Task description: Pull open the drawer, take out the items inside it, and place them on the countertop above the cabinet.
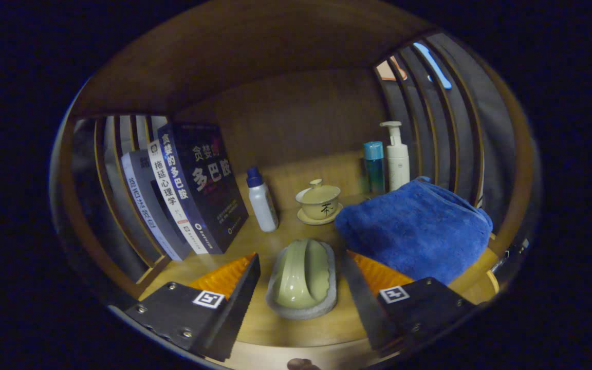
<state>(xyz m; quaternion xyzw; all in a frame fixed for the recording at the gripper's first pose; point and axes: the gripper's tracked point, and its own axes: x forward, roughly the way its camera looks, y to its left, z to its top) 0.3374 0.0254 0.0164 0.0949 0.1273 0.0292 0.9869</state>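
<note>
Hovering over countertop (255, 318), gripper (301, 288) spread wide, holding nothing, green brush (303, 280) lying between fingers, apparently just placed. Next, probably: back off, return to drawer for remaining items.

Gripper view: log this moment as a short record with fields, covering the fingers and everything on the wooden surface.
fingers: gripper open, one finger on each side of the brush, not touching it
between fingers: pale green brush lying on the wooden surface
left: books leaning upright
behind brush: white bottle with blue cap; lidded cup on saucer
right: folded blue towel, beside the right finger
back right: teal bottle and white pump bottle
below the surface edge: a knob, partly seen
</note>
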